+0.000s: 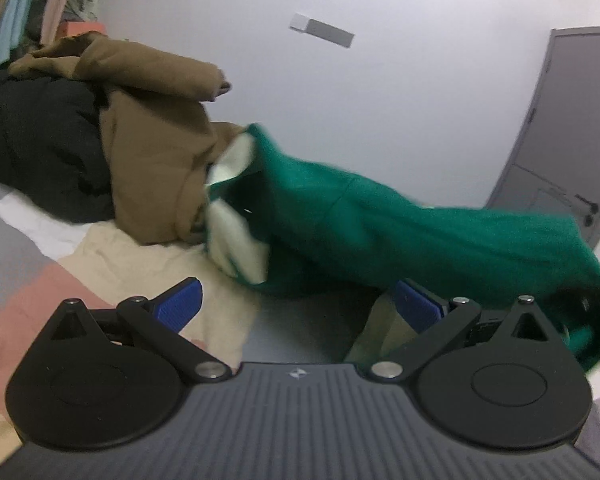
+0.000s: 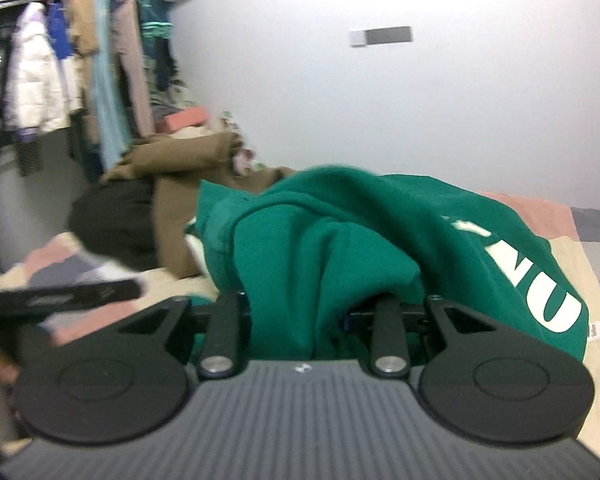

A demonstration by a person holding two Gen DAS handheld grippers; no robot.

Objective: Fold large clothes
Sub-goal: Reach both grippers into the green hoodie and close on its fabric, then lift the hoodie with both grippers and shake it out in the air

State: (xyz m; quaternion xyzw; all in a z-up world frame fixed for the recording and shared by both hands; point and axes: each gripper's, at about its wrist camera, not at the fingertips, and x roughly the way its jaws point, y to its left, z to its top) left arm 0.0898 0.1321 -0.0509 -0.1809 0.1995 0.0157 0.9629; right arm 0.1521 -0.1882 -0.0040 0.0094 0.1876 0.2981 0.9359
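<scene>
Right tool (image 2: 300, 312): jaws drawn in, clamped on a bunch of the green sweatshirt (image 2: 340, 232). Cloth fills the gap and hides the pads. In the left wrist view the sweatshirt (image 1: 400, 232) stretches off to the right and is raised at that end, so the right tool is holding it up off the bed.

Left tool (image 1: 296, 304): jaws wide apart, blue pads (image 1: 180, 304) bare, nothing between them. It hovers just short of the sweatshirt's near edge, not touching as far as I can tell.

Sweatshirt: on the bed (image 2: 580, 248), partly airborne, still bunched. White lettering (image 2: 540, 288) faces up on the right side; white lining (image 1: 236, 232) shows at the far-left end in the left wrist view. No crease or flat panel visible.

Behind it: brown garment (image 1: 148, 152) and black jacket (image 1: 36, 140) heaped, unfolded. Clothes rack (image 2: 80, 60) by the wall beyond.

Progress, my read: early. One grip made, sweatshirt only being pulled clear or spread. No fold done yet. Left: second grip with the left tool, lay flat, fold sleeves and body, then the brown and black items. No finished stack in view.
</scene>
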